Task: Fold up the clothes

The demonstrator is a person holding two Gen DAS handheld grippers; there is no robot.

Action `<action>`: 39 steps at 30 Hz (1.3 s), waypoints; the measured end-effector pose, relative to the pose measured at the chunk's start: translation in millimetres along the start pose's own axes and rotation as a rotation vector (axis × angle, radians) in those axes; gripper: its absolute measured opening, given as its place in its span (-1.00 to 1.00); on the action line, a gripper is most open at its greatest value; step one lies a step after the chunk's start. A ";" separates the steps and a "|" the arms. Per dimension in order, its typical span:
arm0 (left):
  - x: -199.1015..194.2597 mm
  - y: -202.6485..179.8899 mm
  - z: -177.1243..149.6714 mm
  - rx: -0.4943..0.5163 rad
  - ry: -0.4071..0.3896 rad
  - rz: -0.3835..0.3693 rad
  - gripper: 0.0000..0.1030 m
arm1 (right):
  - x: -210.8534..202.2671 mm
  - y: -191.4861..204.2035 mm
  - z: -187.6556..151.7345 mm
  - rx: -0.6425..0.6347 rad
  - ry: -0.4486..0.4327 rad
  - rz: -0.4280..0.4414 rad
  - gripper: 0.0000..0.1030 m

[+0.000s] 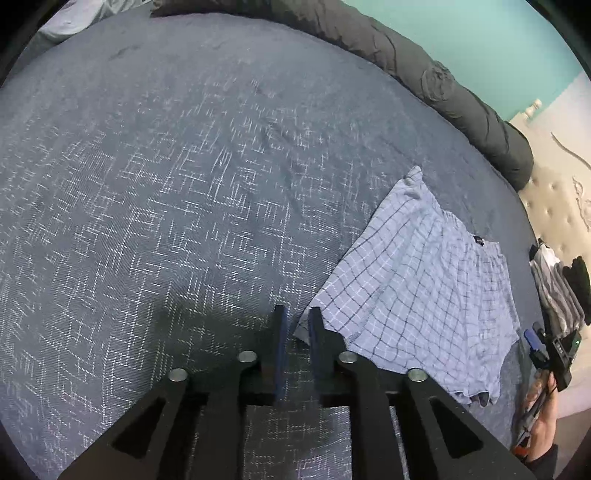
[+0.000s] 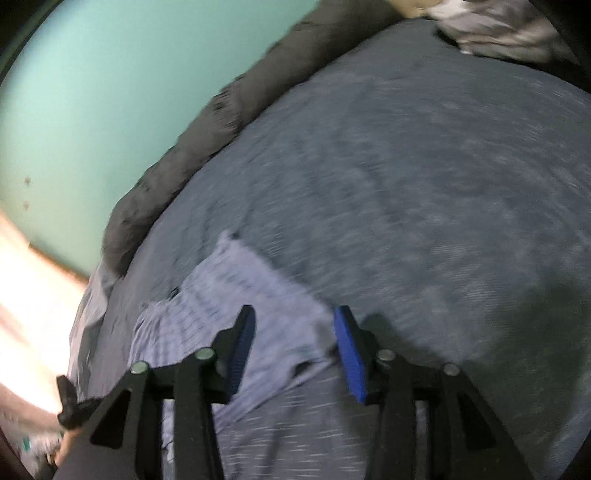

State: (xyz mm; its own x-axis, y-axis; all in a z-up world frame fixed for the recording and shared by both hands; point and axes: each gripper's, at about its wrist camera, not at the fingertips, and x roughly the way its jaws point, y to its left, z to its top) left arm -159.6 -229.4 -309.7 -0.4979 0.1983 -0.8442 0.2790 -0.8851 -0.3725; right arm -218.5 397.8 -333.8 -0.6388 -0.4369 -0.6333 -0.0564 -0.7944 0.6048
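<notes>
A pair of light blue checked boxer shorts [image 1: 417,280] lies flat on the dark blue patterned bedspread [image 1: 184,184]. My left gripper [image 1: 297,314] hovers just left of the shorts' near corner; its jaws stand a narrow gap apart with nothing between them. In the blurred right wrist view the shorts [image 2: 236,295] lie under and beyond my right gripper [image 2: 295,314], which is open and empty above their near edge. The right gripper also shows in the left wrist view [image 1: 550,350], held in a hand.
A rolled dark grey blanket [image 1: 443,85] runs along the bed's far edge by a teal wall. A pile of other clothes [image 1: 557,291] lies at the right. A tufted beige headboard [image 1: 554,206] stands behind it. More crumpled fabric [image 2: 495,26] lies far off.
</notes>
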 end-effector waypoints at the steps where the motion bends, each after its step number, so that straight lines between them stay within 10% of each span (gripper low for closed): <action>1: 0.8 0.7 -1.4 0.001 0.006 0.000 -0.49 | -0.6 -4.1 2.4 0.008 0.000 -0.008 0.03; 6: 7.6 1.8 -7.7 0.001 0.033 0.001 -0.49 | 10.6 -9.0 3.8 -0.011 0.045 -0.021 -0.01; 12: 17.4 -1.1 -7.9 0.004 0.047 0.008 -0.50 | 21.9 -6.1 -3.9 -0.045 0.103 -0.006 -0.94; 18: 20.2 -3.0 -6.3 0.013 0.058 0.016 -0.50 | -1.1 -23.7 5.1 0.016 0.018 -0.009 -0.97; 30: 11.1 -15.8 8.8 0.026 0.044 0.044 -0.49 | -7.9 -12.5 16.6 -0.027 0.003 -0.093 -0.91; 34: 10.7 -28.8 33.1 0.068 0.024 0.045 -0.48 | 5.6 19.7 37.7 -0.130 0.037 0.001 -0.17; 39: 30.4 -61.6 64.3 0.146 0.024 0.002 -0.48 | 61.9 70.2 63.4 -0.251 0.139 0.111 -0.10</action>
State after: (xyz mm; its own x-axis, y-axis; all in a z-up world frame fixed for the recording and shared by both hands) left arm -244.8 -195.9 -287.6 -0.4770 0.2054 -0.8545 0.1568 -0.9368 -0.3127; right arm -310.6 341.7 -299.9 -0.5188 -0.5668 -0.6400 0.2103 -0.8102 0.5471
